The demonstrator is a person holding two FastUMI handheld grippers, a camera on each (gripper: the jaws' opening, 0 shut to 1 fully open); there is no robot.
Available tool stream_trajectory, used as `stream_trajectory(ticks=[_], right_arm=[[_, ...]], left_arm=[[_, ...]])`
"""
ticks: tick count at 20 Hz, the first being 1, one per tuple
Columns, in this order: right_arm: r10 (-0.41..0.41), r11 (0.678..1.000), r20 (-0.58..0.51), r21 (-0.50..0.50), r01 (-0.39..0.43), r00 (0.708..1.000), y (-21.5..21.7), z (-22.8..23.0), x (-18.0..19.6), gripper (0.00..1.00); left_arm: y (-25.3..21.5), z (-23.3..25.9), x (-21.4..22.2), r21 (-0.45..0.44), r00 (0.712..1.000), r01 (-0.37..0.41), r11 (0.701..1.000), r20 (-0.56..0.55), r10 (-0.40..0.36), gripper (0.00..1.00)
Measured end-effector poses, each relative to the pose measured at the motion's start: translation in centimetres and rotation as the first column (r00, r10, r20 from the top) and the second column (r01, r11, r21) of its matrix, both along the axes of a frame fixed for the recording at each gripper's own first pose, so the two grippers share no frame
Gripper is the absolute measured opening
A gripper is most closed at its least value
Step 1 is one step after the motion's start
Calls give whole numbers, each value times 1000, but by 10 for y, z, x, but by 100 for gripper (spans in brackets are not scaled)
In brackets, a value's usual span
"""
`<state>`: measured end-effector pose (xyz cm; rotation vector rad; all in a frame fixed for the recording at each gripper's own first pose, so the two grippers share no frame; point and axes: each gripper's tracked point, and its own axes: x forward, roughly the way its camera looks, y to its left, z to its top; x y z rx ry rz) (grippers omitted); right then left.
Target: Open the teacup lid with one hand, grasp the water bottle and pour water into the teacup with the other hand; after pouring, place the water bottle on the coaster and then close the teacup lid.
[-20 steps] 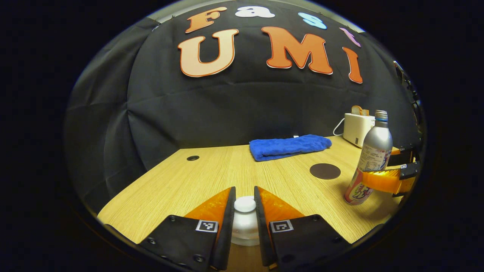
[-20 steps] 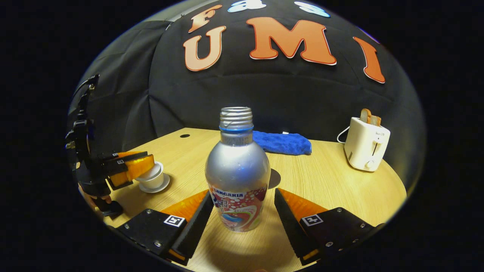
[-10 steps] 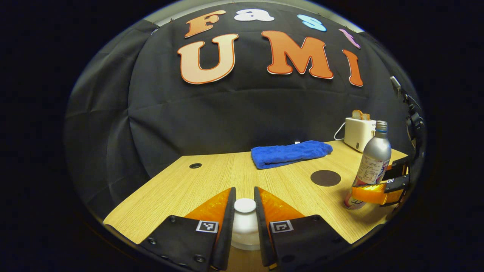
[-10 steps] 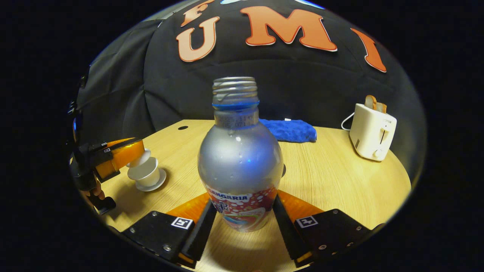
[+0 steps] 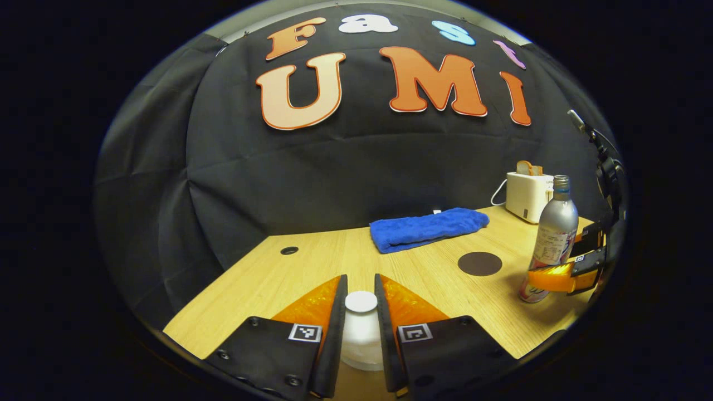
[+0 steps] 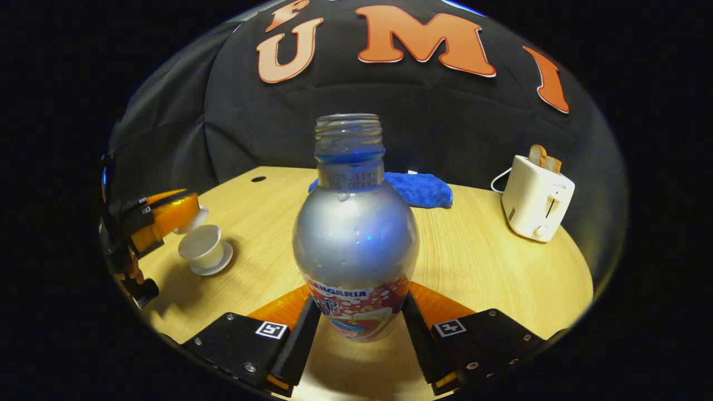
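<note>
Lid [image 5: 361,326] pinched between both fingers of left gripper [image 5: 361,334], knob up, lifted clear of cup [image 6: 201,253]; seen from the right gripper view off the cup's far-left side, lid [image 6: 189,221] tilted, held in left gripper [image 6: 167,214], a hand [image 6: 132,270] below it. Cup open, standing upright on saucer [image 6: 214,268] at left part of table [image 6: 501,278].

Bottle [image 6: 356,245] clamped low on its label band by both fingers of right gripper [image 6: 356,334], upright, uncapped, threaded neck bare. Bottle base hidden between the fingers; cannot tell if touching the table. From the left gripper view: bottle [image 5: 552,234] at far right, standing straight, right gripper [image 5: 562,275] closed round its lower part.

Coaster [image 5: 479,263] dark and round, flat on table [image 5: 312,267], bare, just left of bottle, apart from it. Blue towel [image 5: 428,228] folded behind coaster near back edge. White toaster [image 5: 526,195] at back right corner, bread slice sticking out of slot, cord trailing behind. Small dark hole [image 5: 289,250] in tabletop at back left.
</note>
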<state>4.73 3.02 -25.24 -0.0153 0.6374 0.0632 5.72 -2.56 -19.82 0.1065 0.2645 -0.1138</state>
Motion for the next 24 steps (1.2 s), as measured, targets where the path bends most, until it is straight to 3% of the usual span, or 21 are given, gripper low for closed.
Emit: stream_trajectory(ticks=[3, 4, 6, 7, 10, 11, 12, 13, 17, 20, 24], right_arm=[[42, 994, 2, -97, -42, 999, -4, 11, 2, 80], [58, 991, 3, -120, -57, 998, -2, 14, 4, 80], [82, 986, -4, -144, -81, 997, 5, 14, 9, 80], [95, 983, -3, -156, -94, 996, 10, 16, 12, 80], [146, 966, 5, -215, -141, 989, 22, 21, 22, 80], [157, 961, 10, -233, -150, 988, 25, 22, 26, 79], [167, 955, 9, -249, -159, 986, 27, 23, 29, 75], [177, 951, 8, -259, -169, 984, 31, 22, 32, 79], [206, 939, 3, -284, -197, 979, 39, 26, 38, 80], [252, 900, 20, -372, -226, 968, 40, 39, 45, 79], [340, 825, 2, -480, -298, 940, 47, 42, 49, 79]], left_arm=[[11, 1, -6, 4, 1000, -15, 1000, 5, 15, 31], [14, 2, -7, 0, 1000, -21, 1000, 8, 21, 36], [24, 3, -9, -7, 999, -37, 999, 11, 37, 31], [29, 5, -10, -9, 999, -47, 999, 14, 47, 36], [45, 13, -12, -13, 997, -67, 998, 28, 67, 36], [50, 15, -14, -17, 997, -72, 997, 30, 72, 31], [54, 16, -14, -18, 997, -77, 997, 30, 78, 36], [57, 15, -15, -22, 996, -81, 996, 28, 82, 36], [69, 9, -19, -35, 995, -99, 995, 18, 99, 36], [82, 8, -23, -31, 993, -117, 993, 13, 118, 36], [101, 6, -31, -31, 989, -145, 989, 6, 145, 36]])
